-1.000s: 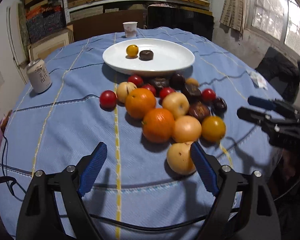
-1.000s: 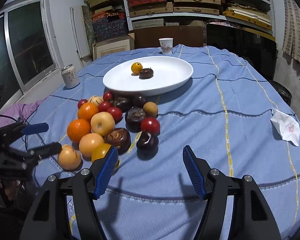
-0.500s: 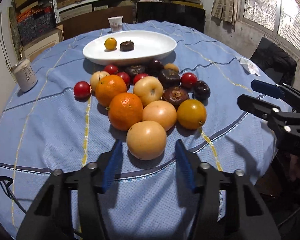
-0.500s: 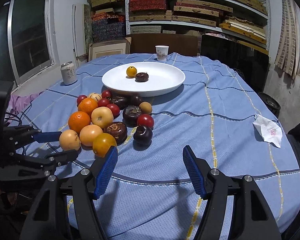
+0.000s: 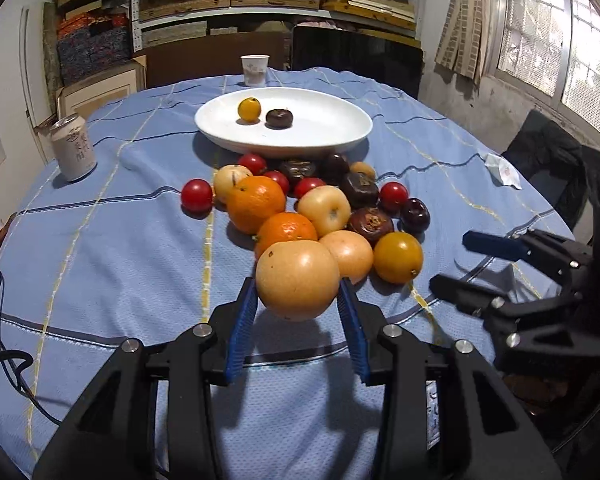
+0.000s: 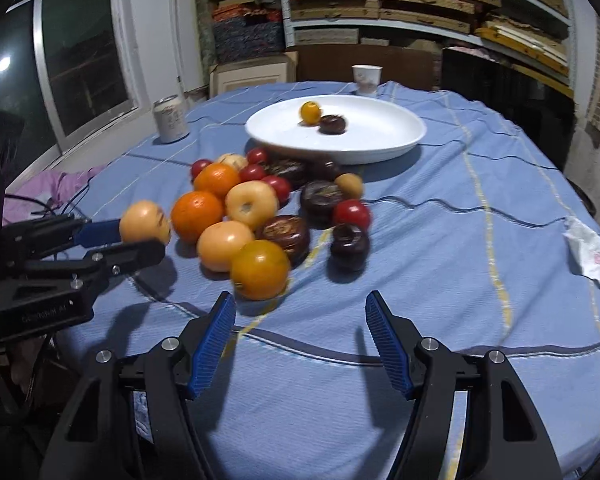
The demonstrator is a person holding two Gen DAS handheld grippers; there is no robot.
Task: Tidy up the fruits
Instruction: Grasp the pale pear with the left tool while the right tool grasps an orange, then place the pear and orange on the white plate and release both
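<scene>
Left gripper (image 5: 298,304) is closed on the pale orange fruit (image 5: 297,280), blue pads (image 5: 242,330) pressed to either side at its widest part. The fruit is off the cloth, its shadow lying below; in the right wrist view it hangs clear of the pile. I judge the mid-line hold keeps a round, smooth fruit from rolling out.

Right gripper (image 6: 300,320) is wide open with nothing in it, low over the cloth just short of the yellow-orange fruit (image 6: 260,269) at the pile's near edge.

White plate (image 5: 352,136) lies beyond the pile, holding one small yellow fruit (image 5: 249,109) and one dark fruit (image 5: 279,118). I take it as the destination.

In the way: the whole fruit pile (image 5: 328,210) lies between my left gripper and the plate, so the carry has to go over it. The can (image 5: 73,148) stands well off to the left, the paper cup (image 5: 255,70) behind the plate and the crumpled tissue (image 5: 502,170) out right, none of them on the path.
</scene>
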